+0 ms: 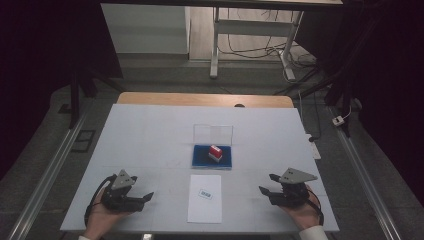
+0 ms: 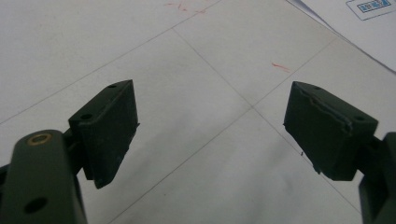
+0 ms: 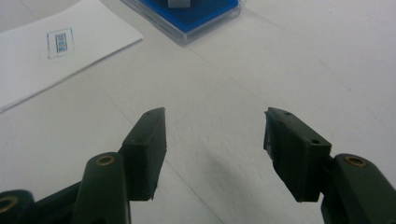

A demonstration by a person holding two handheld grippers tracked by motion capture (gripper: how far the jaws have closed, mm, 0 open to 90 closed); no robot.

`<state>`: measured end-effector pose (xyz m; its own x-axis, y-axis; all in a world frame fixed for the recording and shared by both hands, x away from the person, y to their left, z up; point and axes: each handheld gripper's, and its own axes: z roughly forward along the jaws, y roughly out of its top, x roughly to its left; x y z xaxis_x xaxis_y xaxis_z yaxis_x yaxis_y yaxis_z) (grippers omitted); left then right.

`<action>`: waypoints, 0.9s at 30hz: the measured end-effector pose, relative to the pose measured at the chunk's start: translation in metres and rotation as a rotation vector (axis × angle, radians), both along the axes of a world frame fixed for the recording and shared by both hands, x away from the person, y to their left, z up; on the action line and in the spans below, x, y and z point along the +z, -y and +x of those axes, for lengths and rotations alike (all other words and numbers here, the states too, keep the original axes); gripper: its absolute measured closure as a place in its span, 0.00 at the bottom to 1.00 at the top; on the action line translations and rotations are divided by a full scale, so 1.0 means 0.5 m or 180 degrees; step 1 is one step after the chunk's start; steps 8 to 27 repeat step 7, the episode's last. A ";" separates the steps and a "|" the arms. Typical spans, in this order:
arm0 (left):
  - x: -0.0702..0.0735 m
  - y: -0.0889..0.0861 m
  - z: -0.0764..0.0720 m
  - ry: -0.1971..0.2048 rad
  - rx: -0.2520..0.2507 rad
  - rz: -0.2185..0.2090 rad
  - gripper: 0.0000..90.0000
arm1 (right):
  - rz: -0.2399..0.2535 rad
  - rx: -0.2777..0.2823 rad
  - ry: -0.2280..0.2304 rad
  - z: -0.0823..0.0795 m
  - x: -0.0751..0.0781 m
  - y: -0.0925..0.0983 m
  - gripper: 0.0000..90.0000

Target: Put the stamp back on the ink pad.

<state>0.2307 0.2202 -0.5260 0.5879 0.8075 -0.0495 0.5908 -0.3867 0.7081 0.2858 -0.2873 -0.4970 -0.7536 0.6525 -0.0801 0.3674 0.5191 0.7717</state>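
A blue ink-pad case lies at the table's middle, its clear lid standing open behind it. A red and white stamp sits on the pad. In front of it lies a white sheet bearing a small blue printed mark. My left gripper rests near the front left, open and empty, pointing towards the sheet. My right gripper is at the front right, open with nothing between its fingers; the case and the sheet lie ahead of it.
The white table top has faint grid lines and small red marks. A wooden edge runs along its far side. Beyond stand a desk frame and cables on the floor. Metal rails flank the table.
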 end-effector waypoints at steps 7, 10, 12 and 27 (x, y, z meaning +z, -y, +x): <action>0.002 -0.001 -0.001 0.0038 -0.0020 -0.0009 0.20 | 0.0000 -0.0021 -0.0007 -0.001 -0.009 0.013 0.43; 0.002 -0.001 -0.001 0.0038 -0.0020 -0.0009 0.20 | 0.0000 -0.0021 -0.0007 -0.001 -0.009 0.013 0.43; 0.002 -0.001 -0.001 0.0038 -0.0020 -0.0009 0.20 | 0.0000 -0.0021 -0.0007 -0.001 -0.009 0.013 0.43; 0.002 -0.001 -0.001 0.0038 -0.0020 -0.0009 0.20 | 0.0000 -0.0021 -0.0007 -0.001 -0.009 0.013 0.43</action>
